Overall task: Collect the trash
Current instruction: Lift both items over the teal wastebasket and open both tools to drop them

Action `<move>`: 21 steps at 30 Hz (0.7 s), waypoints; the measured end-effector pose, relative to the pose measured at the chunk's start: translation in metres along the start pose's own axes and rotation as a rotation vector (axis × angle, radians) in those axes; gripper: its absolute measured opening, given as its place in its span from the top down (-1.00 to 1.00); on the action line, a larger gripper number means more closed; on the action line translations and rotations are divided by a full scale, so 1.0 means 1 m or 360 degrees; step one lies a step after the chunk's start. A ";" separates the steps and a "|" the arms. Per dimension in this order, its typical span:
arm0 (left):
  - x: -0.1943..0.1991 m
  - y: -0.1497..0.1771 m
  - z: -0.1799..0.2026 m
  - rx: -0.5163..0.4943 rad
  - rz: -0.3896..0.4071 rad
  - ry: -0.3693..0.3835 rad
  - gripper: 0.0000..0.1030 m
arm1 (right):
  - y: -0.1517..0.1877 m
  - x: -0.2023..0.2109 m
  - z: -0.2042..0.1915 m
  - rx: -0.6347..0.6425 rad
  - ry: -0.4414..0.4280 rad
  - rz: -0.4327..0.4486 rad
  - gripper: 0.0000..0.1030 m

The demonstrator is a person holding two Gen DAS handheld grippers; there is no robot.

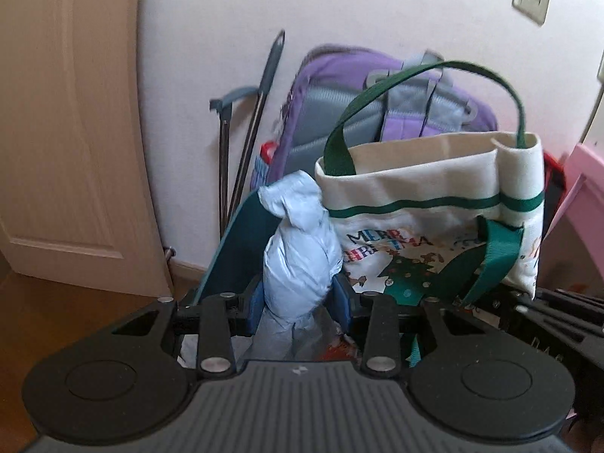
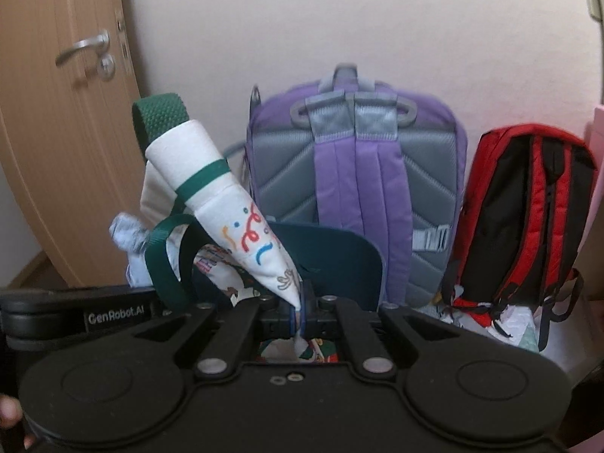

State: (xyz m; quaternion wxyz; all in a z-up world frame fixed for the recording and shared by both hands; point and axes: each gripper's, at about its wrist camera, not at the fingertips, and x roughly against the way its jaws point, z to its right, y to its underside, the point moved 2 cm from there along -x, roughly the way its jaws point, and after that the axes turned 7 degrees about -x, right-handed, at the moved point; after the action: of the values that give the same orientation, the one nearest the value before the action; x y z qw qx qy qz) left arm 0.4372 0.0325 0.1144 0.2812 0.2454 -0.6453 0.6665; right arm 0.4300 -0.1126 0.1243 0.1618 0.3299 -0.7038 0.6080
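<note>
My left gripper (image 1: 298, 302) is shut on a crumpled pale-blue plastic bag (image 1: 298, 249), which stands up between its blue pads. Right beside it hangs a white canvas tote (image 1: 426, 196) with green handles and a Christmas print, its mouth open upward. In the right wrist view my right gripper (image 2: 302, 309) is shut on the folded edge of that tote (image 2: 211, 188); the cloth rises up and left from the pads. The pale-blue bag (image 2: 126, 236) peeks out behind the tote at the left, above the left gripper's black body (image 2: 75, 313).
A purple and grey backpack (image 2: 358, 173) leans on the wall straight ahead, with a red and black backpack (image 2: 524, 219) to its right. A dark teal flat item (image 2: 339, 256) stands before the purple one. A wooden door (image 2: 64, 113) lies left, grey poles (image 1: 245, 132) lean beside it.
</note>
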 end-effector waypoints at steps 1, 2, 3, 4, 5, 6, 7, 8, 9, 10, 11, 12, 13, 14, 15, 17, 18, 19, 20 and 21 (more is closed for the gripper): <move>-0.006 0.000 0.001 -0.0016 -0.0019 -0.0006 0.27 | 0.003 -0.004 -0.001 0.0025 0.0007 -0.0020 0.94; -0.012 0.001 0.002 -0.0036 -0.0041 -0.0009 0.27 | 0.004 -0.008 -0.002 0.0055 0.0009 -0.0037 0.94; -0.018 0.001 0.003 -0.0052 -0.0060 -0.0007 0.27 | 0.007 -0.010 -0.005 0.0087 0.0014 -0.0048 0.94; -0.023 0.002 0.005 -0.0068 -0.0080 -0.0007 0.27 | 0.010 -0.014 -0.007 0.0117 0.0024 -0.0060 0.94; -0.028 0.003 0.006 -0.0083 -0.0100 0.0000 0.27 | 0.012 -0.017 -0.008 0.0137 0.0025 -0.0072 0.93; -0.032 0.005 0.006 -0.0090 -0.0118 0.0006 0.27 | 0.013 -0.020 -0.009 0.0152 0.0017 -0.0088 0.93; -0.037 0.007 0.007 -0.0094 -0.0140 0.0012 0.27 | 0.015 -0.024 -0.009 0.0167 0.0008 -0.0106 0.92; -0.042 0.008 0.007 -0.0096 -0.0156 0.0018 0.27 | 0.017 -0.027 -0.009 0.0186 0.0002 -0.0121 0.92; -0.047 0.008 0.008 -0.0100 -0.0172 0.0025 0.27 | 0.019 -0.029 -0.011 0.0213 0.0000 -0.0128 0.92; -0.051 0.008 0.007 -0.0102 -0.0184 0.0024 0.27 | 0.022 -0.031 -0.014 0.0253 0.0003 -0.0135 0.91; -0.054 0.010 0.007 -0.0108 -0.0188 0.0023 0.27 | 0.024 -0.032 -0.016 0.0291 0.0008 -0.0141 0.89; -0.056 0.010 0.008 -0.0119 -0.0189 0.0026 0.27 | 0.026 -0.032 -0.019 0.0331 0.0012 -0.0145 0.85; -0.057 0.011 0.009 -0.0125 -0.0189 0.0031 0.27 | 0.028 -0.033 -0.022 0.0366 0.0018 -0.0146 0.82; -0.058 0.012 0.009 -0.0119 -0.0190 0.0038 0.27 | 0.030 -0.032 -0.024 0.0389 0.0023 -0.0143 0.81; -0.058 0.014 0.008 -0.0106 -0.0195 0.0048 0.23 | 0.031 -0.032 -0.026 0.0407 0.0028 -0.0143 0.79; -0.062 0.014 0.008 -0.0093 -0.0209 0.0056 0.06 | 0.031 -0.031 -0.028 0.0436 0.0036 -0.0142 0.73; -0.063 0.014 0.008 -0.0097 -0.0206 0.0050 -0.01 | 0.031 -0.030 -0.028 0.0438 0.0035 -0.0141 0.69; -0.061 0.015 0.009 -0.0104 -0.0197 0.0049 -0.02 | 0.030 -0.028 -0.028 0.0435 0.0034 -0.0141 0.63; -0.059 0.015 0.009 -0.0105 -0.0191 0.0054 -0.06 | 0.029 -0.028 -0.026 0.0431 0.0033 -0.0144 0.61; -0.057 0.016 0.010 -0.0104 -0.0188 0.0060 -0.10 | 0.028 -0.026 -0.025 0.0428 0.0028 -0.0145 0.58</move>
State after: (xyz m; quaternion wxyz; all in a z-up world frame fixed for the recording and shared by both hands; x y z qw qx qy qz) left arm 0.4669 0.0187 0.0644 0.3400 0.2612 -0.6458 0.6318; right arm 0.4259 -0.0803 0.0919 0.1499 0.3748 -0.5987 0.6918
